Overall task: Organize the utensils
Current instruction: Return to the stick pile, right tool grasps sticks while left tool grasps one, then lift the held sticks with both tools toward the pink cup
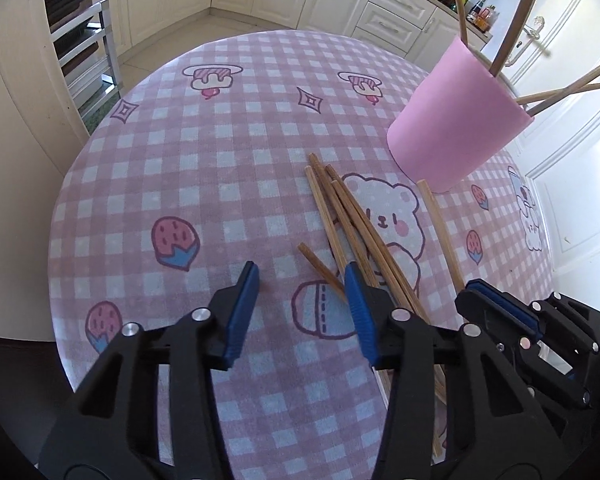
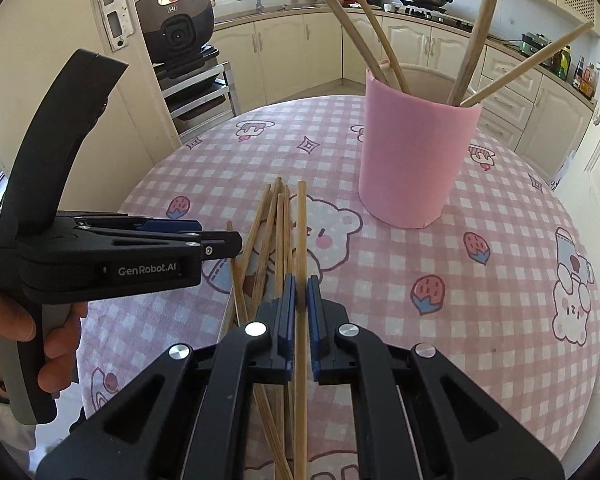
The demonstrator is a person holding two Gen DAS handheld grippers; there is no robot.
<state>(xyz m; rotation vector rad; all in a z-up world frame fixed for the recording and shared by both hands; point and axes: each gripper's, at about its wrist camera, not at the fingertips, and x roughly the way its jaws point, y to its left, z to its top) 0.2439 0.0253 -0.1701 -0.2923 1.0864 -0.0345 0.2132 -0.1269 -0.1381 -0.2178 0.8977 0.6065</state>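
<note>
While my right tool (image 2: pixel 300 286) is clamped tight on one pale chopstick (image 2: pixel 301 220), the rest of the chopstick pile (image 2: pixel 274 232) is lying loose on the counter (image 2: pixel 440 280) just left of it, so I'd say I'm at the pick-up step for one more stick. The pink holder (image 2: pixel 418 160) sits further back and to the right, near the far end of the pile, with a handful of sticks already leaning out of its top. My left tool (image 1: pixel 302 276) is about half open over the checked cloth with nothing between the pads, its right finger (image 1: pixel 356 292) right at the edge of the pile, so it isn't holding anything. Next move, as I figure it: lift the gripped stick clear of the pile without dragging its neighbours, tip it more upright, carry it over the rim of the holder and let go so it drops in. The holder looks light, so I'd watch for knocking it over.
</note>
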